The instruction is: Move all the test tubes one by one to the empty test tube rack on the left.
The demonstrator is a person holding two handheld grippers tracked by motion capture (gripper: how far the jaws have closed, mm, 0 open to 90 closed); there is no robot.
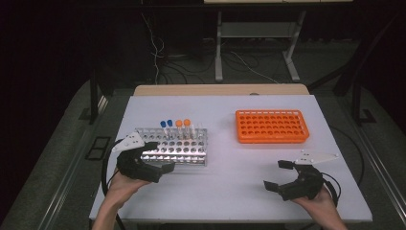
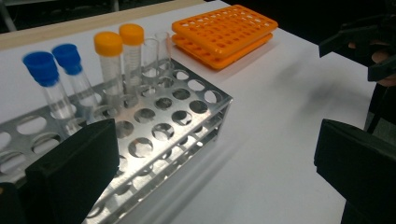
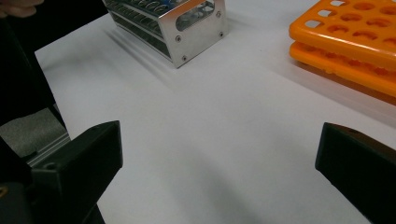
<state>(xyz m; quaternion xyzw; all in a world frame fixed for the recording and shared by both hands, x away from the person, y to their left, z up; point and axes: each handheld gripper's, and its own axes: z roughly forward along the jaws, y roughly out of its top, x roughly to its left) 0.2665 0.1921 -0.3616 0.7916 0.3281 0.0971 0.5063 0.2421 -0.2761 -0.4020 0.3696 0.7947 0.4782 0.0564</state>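
A metal tube rack (image 1: 177, 146) (image 2: 187, 105) (image 3: 196, 28) stands left of centre on the white table (image 1: 239, 187). At its back it holds two blue-capped tubes (image 1: 165, 124) (image 2: 42, 67), two orange-capped tubes (image 1: 183, 123) (image 2: 108, 44) and uncapped clear tubes (image 2: 150, 56). My left gripper (image 1: 160, 157) (image 2: 217, 140) is open at the rack's near left corner, nothing between its jaws. An empty orange rack (image 1: 271, 126) (image 2: 224, 32) (image 3: 355, 42) lies at the right. My right gripper (image 1: 275, 175) (image 3: 219, 140) is open over bare table near the front right, holding nothing.
A wooden strip (image 1: 220, 89) borders the table's far edge. Beyond it are a stand's legs and cables (image 1: 249, 62) on the dark floor. Bare white surface lies between the two racks and in front of them.
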